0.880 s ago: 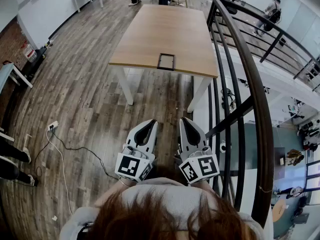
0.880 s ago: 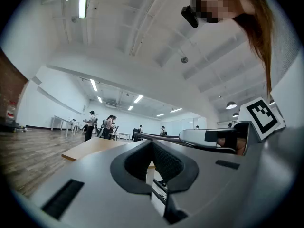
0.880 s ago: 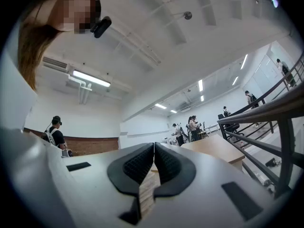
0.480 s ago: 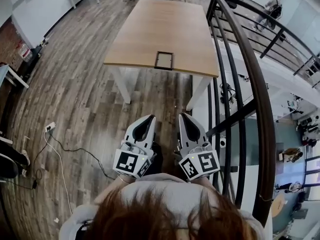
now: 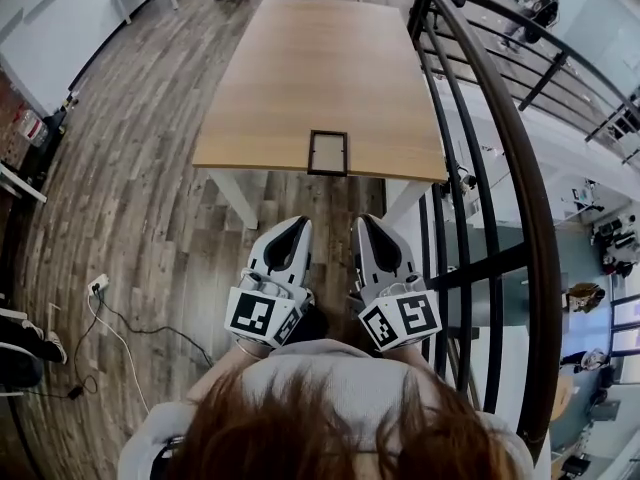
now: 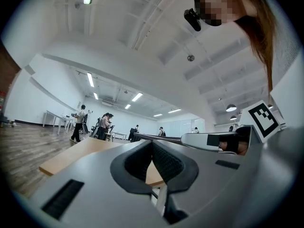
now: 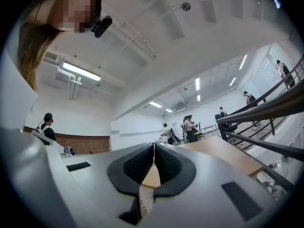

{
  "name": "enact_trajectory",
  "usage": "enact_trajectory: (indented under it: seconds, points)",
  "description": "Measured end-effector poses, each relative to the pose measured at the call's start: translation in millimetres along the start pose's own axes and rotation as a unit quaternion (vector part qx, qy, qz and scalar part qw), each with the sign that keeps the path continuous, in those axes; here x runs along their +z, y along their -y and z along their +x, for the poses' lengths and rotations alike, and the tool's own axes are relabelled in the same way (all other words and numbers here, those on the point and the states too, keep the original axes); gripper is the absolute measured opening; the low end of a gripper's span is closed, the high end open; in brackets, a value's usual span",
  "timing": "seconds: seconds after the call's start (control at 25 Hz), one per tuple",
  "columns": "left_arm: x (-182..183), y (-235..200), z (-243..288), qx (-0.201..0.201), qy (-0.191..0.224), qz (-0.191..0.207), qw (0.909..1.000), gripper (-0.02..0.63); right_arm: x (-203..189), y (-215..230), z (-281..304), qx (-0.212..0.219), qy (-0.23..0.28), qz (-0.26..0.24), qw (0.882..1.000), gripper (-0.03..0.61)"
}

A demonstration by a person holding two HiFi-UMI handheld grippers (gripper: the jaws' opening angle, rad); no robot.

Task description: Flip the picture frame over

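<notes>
I've got the left tool closed on nothing, and the right tool just beside it is closed and empty too. The picture frame lies flat by the worktop's near edge, 12 o'clock from both tools, apart from them.

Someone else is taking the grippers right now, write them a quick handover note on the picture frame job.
Left gripper: shut, empty.
Right gripper: shut, empty.
Both are side by side, short of the table.
Picture frame lies flat at the table's near edge, untouched.
Done: nothing.
Left: reach the frame, grip it, flip it over.
</notes>
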State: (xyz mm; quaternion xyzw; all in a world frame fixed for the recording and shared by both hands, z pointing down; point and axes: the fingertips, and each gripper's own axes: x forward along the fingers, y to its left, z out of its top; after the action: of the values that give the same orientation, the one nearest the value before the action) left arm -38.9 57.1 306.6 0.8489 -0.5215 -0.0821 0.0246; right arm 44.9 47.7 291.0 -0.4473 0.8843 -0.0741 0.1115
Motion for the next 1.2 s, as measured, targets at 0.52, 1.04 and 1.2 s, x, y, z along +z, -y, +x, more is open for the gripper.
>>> enact_trajectory:
  seconds: [0.52, 1.04, 1.2]
  points:
    - [2.5, -88.3, 102.1, -0.025, -0.005, -0.004, 0.9997, 0.006, -2.4, 46.3, 127.9, -0.017, 0.002, -0.018, 1.0, 0.015]
    - [-9.2, -103.1, 130.0, 0.008, -0.017, -0.029, 0.9994, 0.006, -44.8, 61.7, 155.2, 0.073, -0.085, -0.116, 0.987, 0.017]
    - [-15.5, -112.6, 124.0, 0.025, -0.022, -0.035, 0.9988, 0.006, -96.6, 65.1, 166.7, 0.093, -0.165, -0.254, 0.949, 0.018]
